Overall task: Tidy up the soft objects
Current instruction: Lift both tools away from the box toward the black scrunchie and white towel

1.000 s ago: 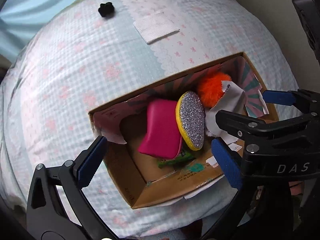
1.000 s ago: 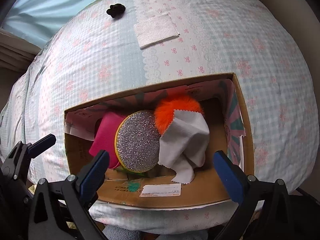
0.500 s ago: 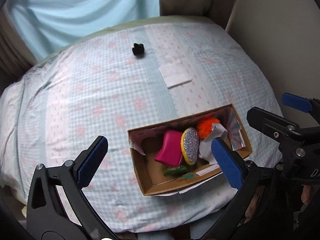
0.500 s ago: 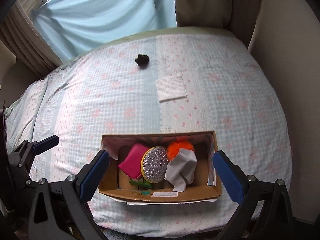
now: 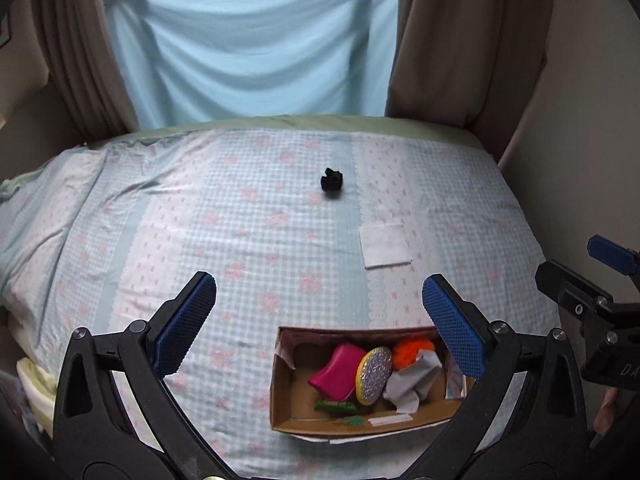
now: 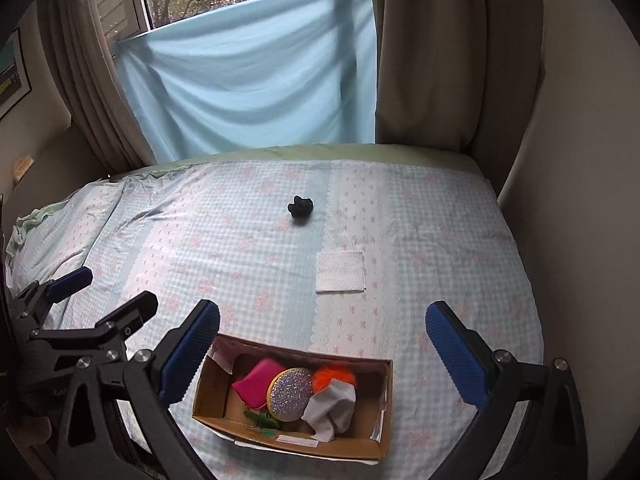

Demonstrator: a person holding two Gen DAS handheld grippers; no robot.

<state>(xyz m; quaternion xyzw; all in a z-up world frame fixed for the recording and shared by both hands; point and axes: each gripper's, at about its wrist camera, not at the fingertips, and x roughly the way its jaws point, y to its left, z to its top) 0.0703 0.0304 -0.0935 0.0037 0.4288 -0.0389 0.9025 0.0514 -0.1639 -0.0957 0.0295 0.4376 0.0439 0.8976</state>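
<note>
Cardboard box (image 6: 208, 394) near bed's front edge, packed with pink pouch (image 6: 256, 384), glitter disc (image 6: 291, 394), orange pompom (image 6: 332, 376), grey cloth (image 6: 332, 408); left gripper (image 5: 316, 322) and right gripper (image 6: 320, 348) both wide open, empty

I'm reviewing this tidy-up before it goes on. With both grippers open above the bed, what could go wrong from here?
The black soft item and the white cloth lie far from the cardboard box, so a long reach may miss. The cloth lies flat on the bedsheet; the right gripper might pinch sheet too. The box looks full; additions may spill.
</note>
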